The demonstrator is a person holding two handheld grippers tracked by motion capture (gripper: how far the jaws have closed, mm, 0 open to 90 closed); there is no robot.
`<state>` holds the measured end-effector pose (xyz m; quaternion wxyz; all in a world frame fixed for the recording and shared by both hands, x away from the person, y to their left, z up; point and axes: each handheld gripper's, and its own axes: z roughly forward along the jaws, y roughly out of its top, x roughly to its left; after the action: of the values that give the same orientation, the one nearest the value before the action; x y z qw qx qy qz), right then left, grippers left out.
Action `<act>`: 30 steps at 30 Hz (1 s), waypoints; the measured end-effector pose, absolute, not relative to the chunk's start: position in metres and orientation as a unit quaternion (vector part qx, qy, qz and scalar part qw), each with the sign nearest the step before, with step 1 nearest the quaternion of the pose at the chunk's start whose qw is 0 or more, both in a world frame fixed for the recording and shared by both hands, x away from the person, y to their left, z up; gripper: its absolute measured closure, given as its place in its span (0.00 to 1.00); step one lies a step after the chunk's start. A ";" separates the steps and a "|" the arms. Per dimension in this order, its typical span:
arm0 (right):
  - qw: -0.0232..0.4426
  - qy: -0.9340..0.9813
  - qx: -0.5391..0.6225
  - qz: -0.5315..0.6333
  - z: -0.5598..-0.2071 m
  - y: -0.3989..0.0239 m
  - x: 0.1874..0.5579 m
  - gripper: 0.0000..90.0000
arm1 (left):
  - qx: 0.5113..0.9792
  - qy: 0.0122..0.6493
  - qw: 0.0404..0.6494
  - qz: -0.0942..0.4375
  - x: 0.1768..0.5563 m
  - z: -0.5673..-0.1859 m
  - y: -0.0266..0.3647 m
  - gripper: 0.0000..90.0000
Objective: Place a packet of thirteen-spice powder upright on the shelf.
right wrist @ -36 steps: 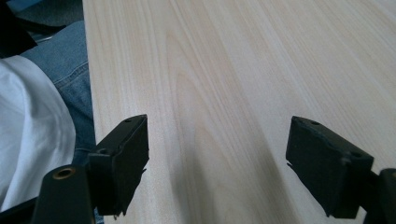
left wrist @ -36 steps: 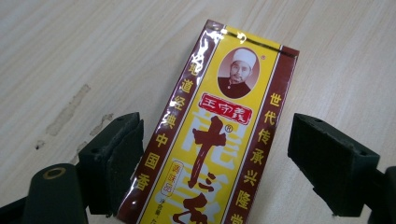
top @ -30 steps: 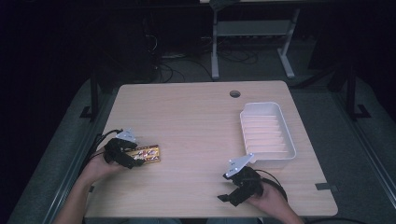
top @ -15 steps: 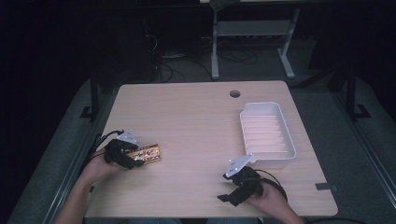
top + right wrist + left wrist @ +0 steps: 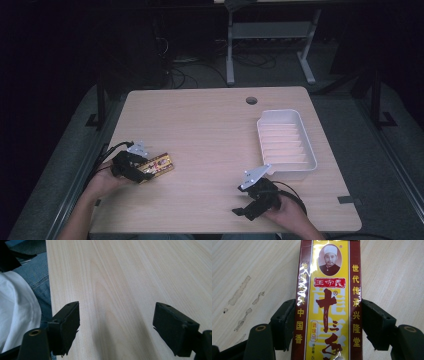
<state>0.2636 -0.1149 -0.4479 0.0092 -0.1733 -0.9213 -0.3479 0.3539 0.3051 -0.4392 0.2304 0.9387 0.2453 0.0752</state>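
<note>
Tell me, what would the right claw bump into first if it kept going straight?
Probably nothing: the right claw, open, points across bare wooden table, and its path looks free as far as its own view reaches.

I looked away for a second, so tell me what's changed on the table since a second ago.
Nothing visibly moved. The left gripper is at the near left with its jaws against the sides of the yellow and red packet, as before. The right gripper stays open over bare table, and the white tray sits where it was.
</note>
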 end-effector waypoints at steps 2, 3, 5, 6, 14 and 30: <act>0.010 -0.920 -0.174 -0.351 -0.447 -0.114 0.263 0.24 | 0.939 0.247 0.229 0.076 0.353 -0.438 0.305 0.36; 0.008 -0.920 -0.172 -0.351 -0.446 -0.114 0.263 0.24 | 0.938 0.248 0.232 0.078 0.352 -0.437 0.306 0.36; 0.007 -0.919 -0.173 -0.354 -0.445 -0.112 0.262 0.24 | 0.935 0.250 0.240 0.081 0.351 -0.433 0.306 0.36; 0.007 -0.919 -0.174 -0.354 -0.444 -0.112 0.262 0.24 | 0.934 0.249 0.242 0.083 0.350 -0.432 0.306 0.36; 0.002 -0.914 -0.183 -0.362 -0.441 -0.110 0.263 0.22 | 0.931 0.237 0.259 0.095 0.337 -0.421 0.300 0.36; 0.021 -0.896 -0.205 -0.394 -0.432 -0.110 0.264 0.16 | 0.927 0.205 0.291 0.116 0.310 -0.403 0.268 0.36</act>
<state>0.2642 -0.1101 -0.4323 0.0213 -0.2051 -0.8957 -0.3940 0.3095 0.2684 -0.4031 0.2912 0.9272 0.2053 0.1157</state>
